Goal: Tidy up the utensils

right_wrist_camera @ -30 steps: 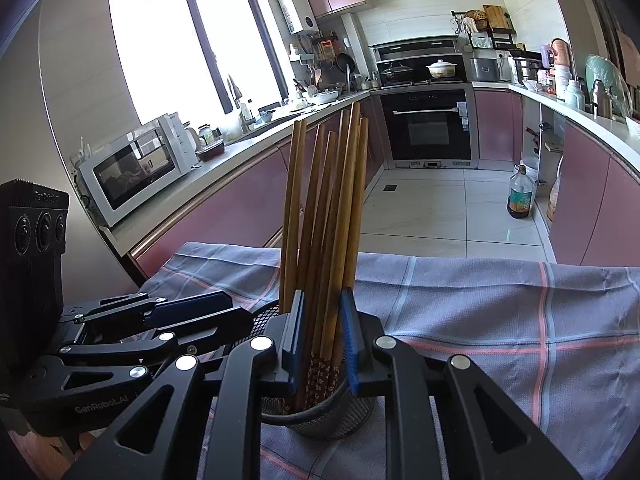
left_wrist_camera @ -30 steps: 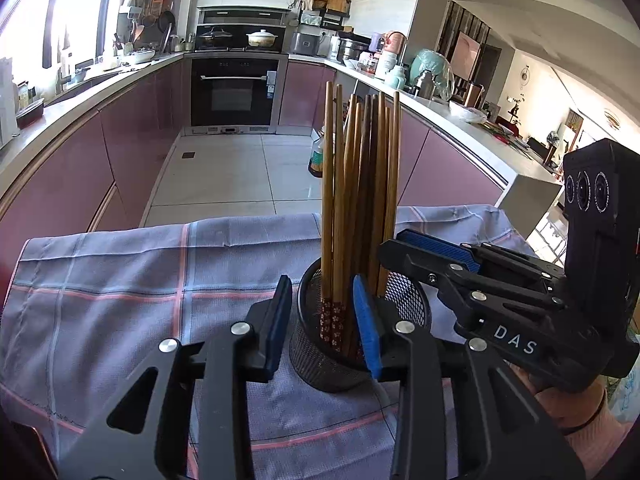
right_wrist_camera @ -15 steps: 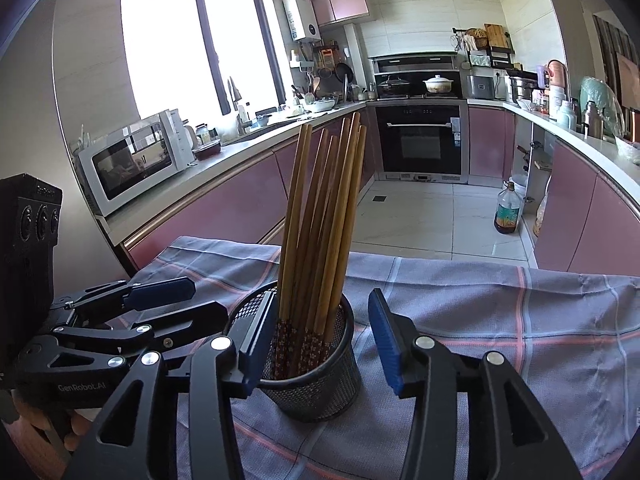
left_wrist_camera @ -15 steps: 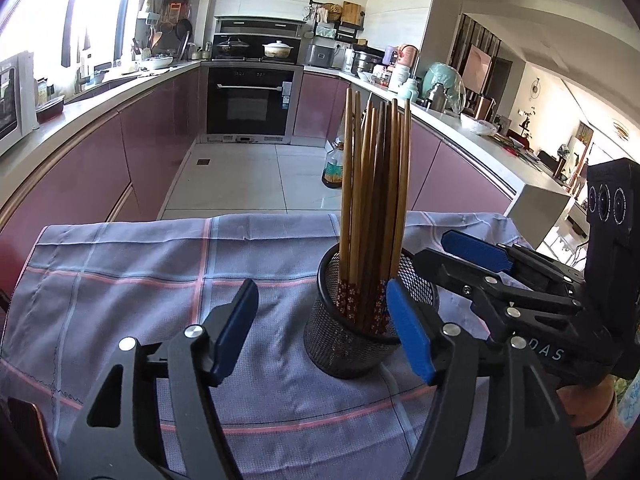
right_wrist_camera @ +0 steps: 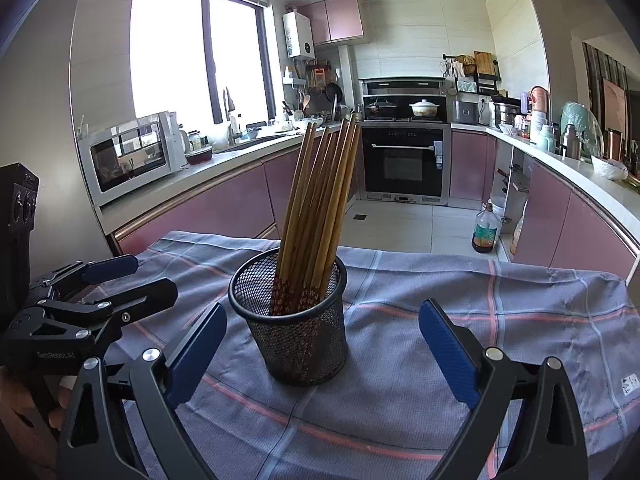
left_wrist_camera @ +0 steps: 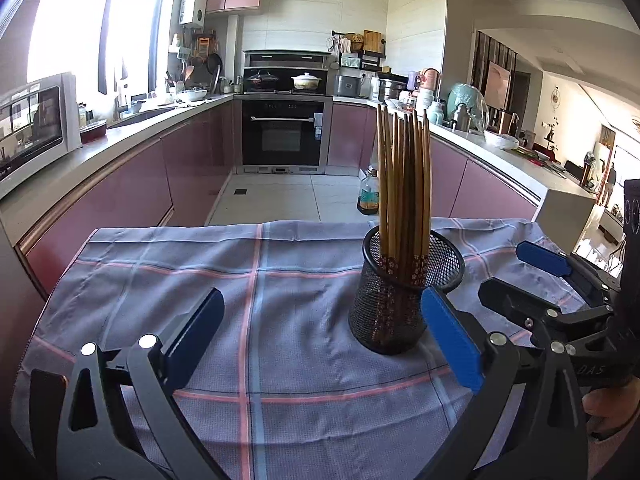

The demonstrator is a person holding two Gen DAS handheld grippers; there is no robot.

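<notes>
Since a second ago you pull both grippers back from chopsticks [right_wrist_camera: 316,208]; bundle no longer pinched. Your left gripper [left_wrist_camera: 320,336]: jaws opening, spread wide, nothing between pads, mesh holder [left_wrist_camera: 404,300] just ahead of right pad. Your right gripper [right_wrist_camera: 324,352]: jaws opening, wide apart, holder in front of gap, pads clear of it. Chopsticks stand tips-up inside holder, leaning slightly. Holder sits upright on checked cloth [right_wrist_camera: 500,312].

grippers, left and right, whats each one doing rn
Left gripper: jaws opening, wide apart, holding nothing.
Right gripper: jaws opening, wide apart, holding nothing; the mesh cup stands free of its pads.
</notes>
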